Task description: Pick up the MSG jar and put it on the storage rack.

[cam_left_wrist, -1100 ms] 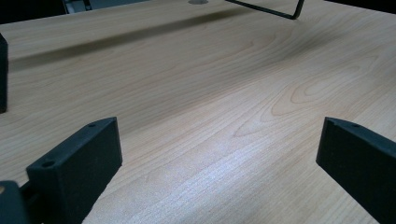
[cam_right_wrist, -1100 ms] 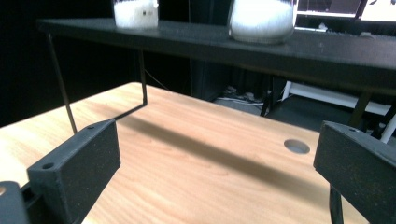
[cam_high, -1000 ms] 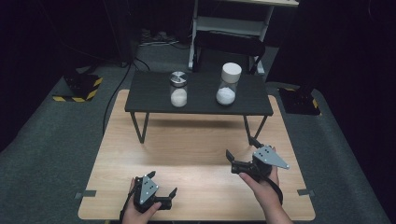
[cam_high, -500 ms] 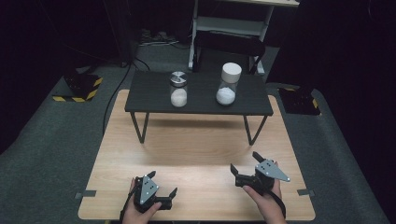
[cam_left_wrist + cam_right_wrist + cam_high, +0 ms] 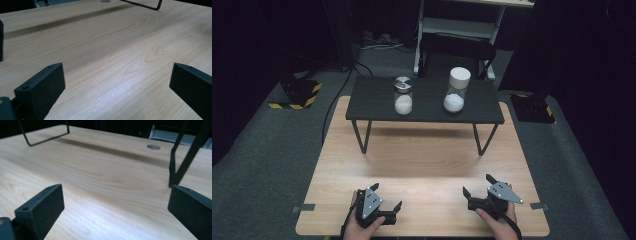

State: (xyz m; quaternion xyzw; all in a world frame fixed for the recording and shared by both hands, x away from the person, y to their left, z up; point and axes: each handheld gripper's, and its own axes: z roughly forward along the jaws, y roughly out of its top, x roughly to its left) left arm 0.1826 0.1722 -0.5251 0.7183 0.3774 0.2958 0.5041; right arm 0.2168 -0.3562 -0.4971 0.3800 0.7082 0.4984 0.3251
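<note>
Two clear jars holding white powder stand on a low black table [image 5: 377, 102]: the metal-lidded jar [image 5: 403, 95] to the left, the white-lidded jar [image 5: 457, 90] to the right. My left gripper [image 5: 387, 196] rests near the front edge of the wooden table [image 5: 422, 160], open, with nothing between its jaws. My right gripper [image 5: 477, 185] sits at the front right, also open and empty. In the left gripper view the left gripper [image 5: 116, 82] has bare wood between its jaws, and so does the right gripper [image 5: 115, 202] in the right gripper view. Both are far from the jars.
The black table's thin wire legs [image 5: 180, 157] stand on the wood ahead of my right gripper, near a round cable hole [image 5: 153, 146]. A white rack [image 5: 462, 25] stands behind. A black and yellow striped block [image 5: 299, 95] lies on the floor at left.
My right gripper has drawn back toward the table's front edge and lowered. The left gripper has barely moved.
</note>
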